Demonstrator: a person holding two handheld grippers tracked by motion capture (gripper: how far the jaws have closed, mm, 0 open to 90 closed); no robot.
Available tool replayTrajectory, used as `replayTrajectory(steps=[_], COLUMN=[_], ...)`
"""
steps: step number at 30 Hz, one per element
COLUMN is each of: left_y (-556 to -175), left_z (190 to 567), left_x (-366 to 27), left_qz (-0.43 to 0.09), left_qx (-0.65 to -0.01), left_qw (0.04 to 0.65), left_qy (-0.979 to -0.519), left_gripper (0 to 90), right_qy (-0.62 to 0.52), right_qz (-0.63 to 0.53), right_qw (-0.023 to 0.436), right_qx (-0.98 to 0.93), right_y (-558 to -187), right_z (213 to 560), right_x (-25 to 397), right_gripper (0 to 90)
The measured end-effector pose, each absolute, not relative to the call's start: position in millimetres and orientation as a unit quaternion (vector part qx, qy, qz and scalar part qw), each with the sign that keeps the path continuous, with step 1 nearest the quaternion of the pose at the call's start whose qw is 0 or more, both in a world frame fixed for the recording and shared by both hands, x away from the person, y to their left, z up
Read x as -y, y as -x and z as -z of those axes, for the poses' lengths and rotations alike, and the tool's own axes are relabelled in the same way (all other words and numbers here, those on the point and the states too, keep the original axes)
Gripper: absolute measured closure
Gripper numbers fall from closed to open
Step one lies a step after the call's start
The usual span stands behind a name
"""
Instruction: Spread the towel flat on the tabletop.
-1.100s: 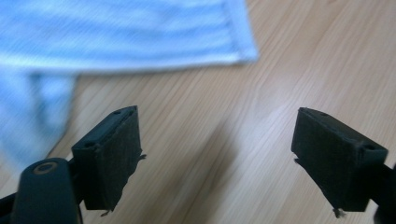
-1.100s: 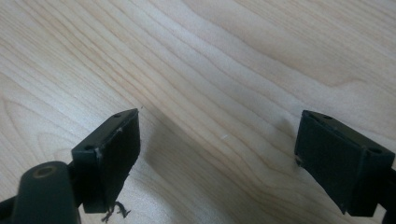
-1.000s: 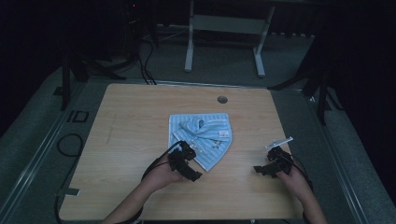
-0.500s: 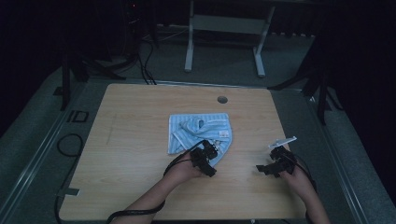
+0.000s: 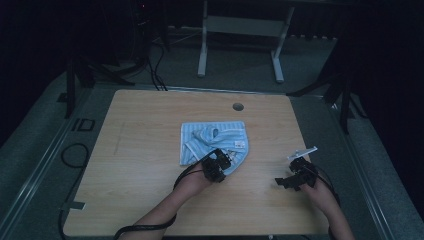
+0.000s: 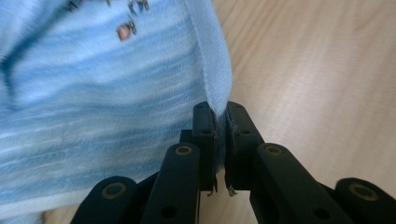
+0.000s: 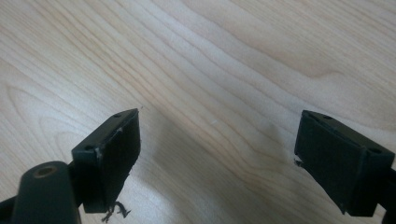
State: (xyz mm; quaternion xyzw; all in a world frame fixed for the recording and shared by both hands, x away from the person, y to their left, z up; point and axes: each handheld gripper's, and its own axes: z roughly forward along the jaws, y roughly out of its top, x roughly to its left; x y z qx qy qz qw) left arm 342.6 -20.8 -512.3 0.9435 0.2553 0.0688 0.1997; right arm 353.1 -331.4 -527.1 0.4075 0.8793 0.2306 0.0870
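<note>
I see a light wood-grain table (image 5: 140, 150) with rounded corners and a round cable hole (image 5: 238, 106) near its far edge; dark floor all round, and a grey desk frame (image 5: 240, 30) stands beyond the far side. There is lots of bare tabletop left of centre and along the near edge, open room on both sides.

A blue striped towel (image 5: 212, 140) lies about mid-table, soft and rumpled, with a bunched fold on top and a small white label (image 5: 240, 144) near its right edge.

My left gripper (image 5: 218, 166) is at the towel's near right corner. In the left gripper view its jaws are pinched tight on the stitched hem (image 6: 219, 88), and the cloth drapes up and to the left.

My right gripper (image 5: 294, 177) is well right of the towel, near the table's right edge, over bare wood. In the right gripper view its jaws are spread wide with nothing between them, and a few frayed threads (image 7: 115, 211) hang at the left pad.
</note>
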Motion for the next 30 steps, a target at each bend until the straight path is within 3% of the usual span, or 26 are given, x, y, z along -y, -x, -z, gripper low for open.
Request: replayTrajectory(steps=[12,24,26,28,30], left_y=[-301.2,-252.1,-245.9,-243.2,-242.2], left_z=[481.3,506.6,512.7,513.0,509.2], left_x=[-21.2,-93.2,-110.8,-120.8,-130.7], left_qz=[-0.054,-0.005,0.022,0.034,0.034], left_qx=[-0.224,-0.235,-0.248,-0.261,-0.276], left_qw=[0.231,0.192,0.187,0.185,0.189], left_qy=[-0.945,-0.953,-0.95,-0.947,-0.942], left_gripper=[83.7,81.8,78.5,65.3,58.4], right_qy=[-0.406,-0.387,-0.377,-0.374,-0.37], right_qz=[-0.227,-0.216,-0.215,-0.218,-0.225], right_qw=[0.08,0.076,0.074,0.068,0.06], right_qx=[-0.882,-0.893,-0.898,-0.899,-0.9], right_y=[-346.9,-342.0,-342.1,-342.5,-343.2], right_z=[523.5,516.5,513.2,510.9,507.4], right_x=[333.1,324.5,318.6,313.1,304.7], right_gripper=[14.1,14.1,14.1,14.1,14.0])
